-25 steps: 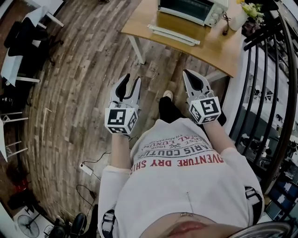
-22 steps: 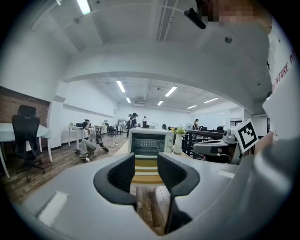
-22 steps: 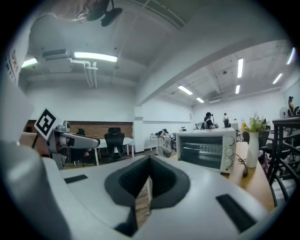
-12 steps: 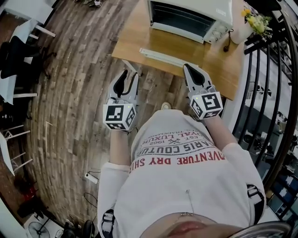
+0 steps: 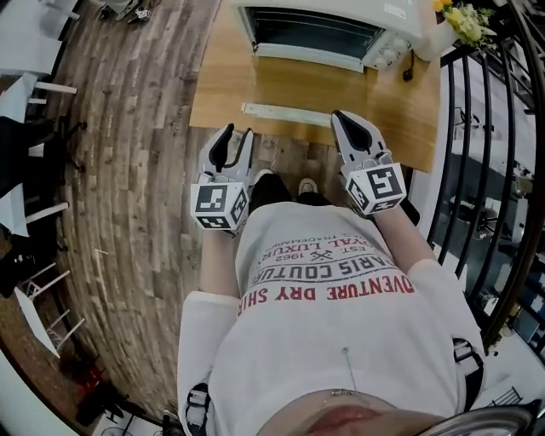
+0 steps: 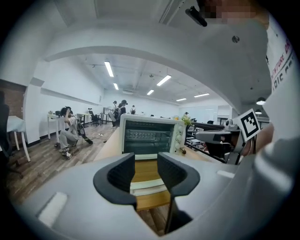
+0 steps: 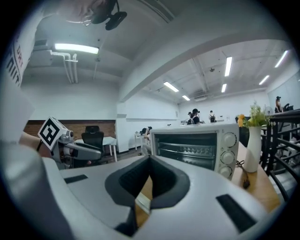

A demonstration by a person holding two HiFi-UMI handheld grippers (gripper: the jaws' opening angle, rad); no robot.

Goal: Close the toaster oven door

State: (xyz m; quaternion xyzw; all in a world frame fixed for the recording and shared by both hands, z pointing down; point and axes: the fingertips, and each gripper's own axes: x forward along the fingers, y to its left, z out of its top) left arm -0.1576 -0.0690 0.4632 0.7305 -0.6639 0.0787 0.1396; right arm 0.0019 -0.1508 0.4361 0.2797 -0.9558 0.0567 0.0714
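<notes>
A white toaster oven (image 5: pixel 315 30) stands at the back of a wooden table (image 5: pixel 217 94), its door (image 5: pixel 285 114) folded down flat toward me. In the left gripper view the oven (image 6: pixel 150 136) shows straight ahead, with the lowered door (image 6: pixel 147 185) between the jaws' sightline. My left gripper (image 5: pixel 238 134) hangs open and empty just short of the table's near edge. My right gripper (image 5: pixel 341 117) is shut with nothing in it, its tip by the right end of the door's front edge. The right gripper view shows the oven (image 7: pixel 192 145) beyond the closed gripper (image 7: pixel 150 161).
A white vase with flowers (image 5: pixel 456 21) and a dark cord (image 5: pixel 409 72) sit right of the oven. A black railing (image 5: pixel 485 128) runs along the right side. Wooden floor (image 5: pixel 136 170) lies to the left, and several people (image 6: pixel 70 131) sit far behind.
The person has stepped toward the table, so oven and open door now lie closer. Both grippers have come up to the table's near edge. Jaws unchanged.
</notes>
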